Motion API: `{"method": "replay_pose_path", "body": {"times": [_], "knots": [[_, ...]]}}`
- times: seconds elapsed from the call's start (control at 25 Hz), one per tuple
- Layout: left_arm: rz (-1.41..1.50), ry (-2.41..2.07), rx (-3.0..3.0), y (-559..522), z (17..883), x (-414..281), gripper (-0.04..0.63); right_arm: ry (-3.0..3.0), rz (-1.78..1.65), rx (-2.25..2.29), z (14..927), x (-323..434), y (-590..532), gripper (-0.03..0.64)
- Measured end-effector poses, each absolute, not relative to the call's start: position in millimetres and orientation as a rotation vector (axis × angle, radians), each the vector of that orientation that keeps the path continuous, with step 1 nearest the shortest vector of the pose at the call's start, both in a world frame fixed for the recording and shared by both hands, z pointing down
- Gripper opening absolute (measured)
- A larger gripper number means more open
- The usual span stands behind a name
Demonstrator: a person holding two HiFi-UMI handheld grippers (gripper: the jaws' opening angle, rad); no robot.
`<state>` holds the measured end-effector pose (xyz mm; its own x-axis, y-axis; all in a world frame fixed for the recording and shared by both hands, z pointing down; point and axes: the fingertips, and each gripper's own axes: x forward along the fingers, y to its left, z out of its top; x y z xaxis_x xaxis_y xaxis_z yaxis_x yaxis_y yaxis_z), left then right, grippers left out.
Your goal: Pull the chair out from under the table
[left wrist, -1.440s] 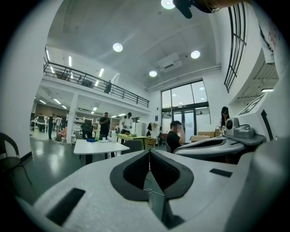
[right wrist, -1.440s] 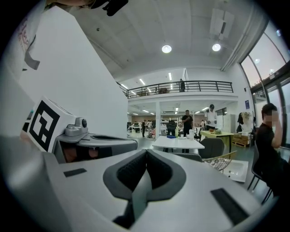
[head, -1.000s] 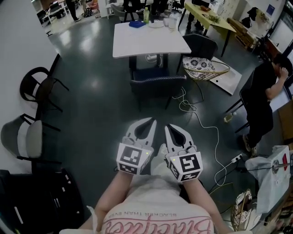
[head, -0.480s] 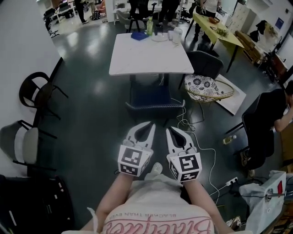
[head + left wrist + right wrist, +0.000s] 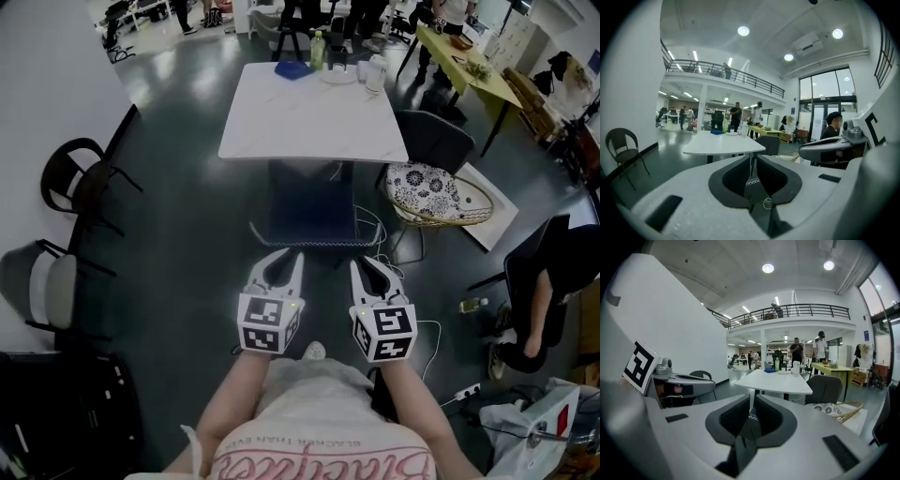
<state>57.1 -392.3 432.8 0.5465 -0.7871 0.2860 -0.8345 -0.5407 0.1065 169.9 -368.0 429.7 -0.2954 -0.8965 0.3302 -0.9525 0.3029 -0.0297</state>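
Facing away, twd table (image 5: 309, 117): chair (image 5: 309, 220).

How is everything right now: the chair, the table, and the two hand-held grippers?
Chair: pushed in under the table, untouched.
Table: standing upright over the chair's seat.
Left hand-held gripper: shut, empty.
Right hand-held gripper: shut, empty.
Floor bottle: lying on its side.
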Motion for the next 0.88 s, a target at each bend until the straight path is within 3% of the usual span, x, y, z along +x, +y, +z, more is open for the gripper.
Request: {"method": "replay_pose_path", "body": {"times": [0.16,0.28,0.64,0.88], "knots": [[0.371,-1.399,2.498,-409,448,55,0.102,-2.271,0.419,1.706,448,189,-390,0.013],[0.404,-1.387,2.441,-421,462,52,0.158,-2.255,0.524,1.687,464,195,-405,0.167],[0.489,-1.421,2.265,-470,510,31,0.178,-2.142,0.636,1.676,508,217,-448,0.181],[0.667,-1.22,2.31,-490,538,48,0.179,-2.155,0.613,1.39,541,203,-472,0.185]]}}
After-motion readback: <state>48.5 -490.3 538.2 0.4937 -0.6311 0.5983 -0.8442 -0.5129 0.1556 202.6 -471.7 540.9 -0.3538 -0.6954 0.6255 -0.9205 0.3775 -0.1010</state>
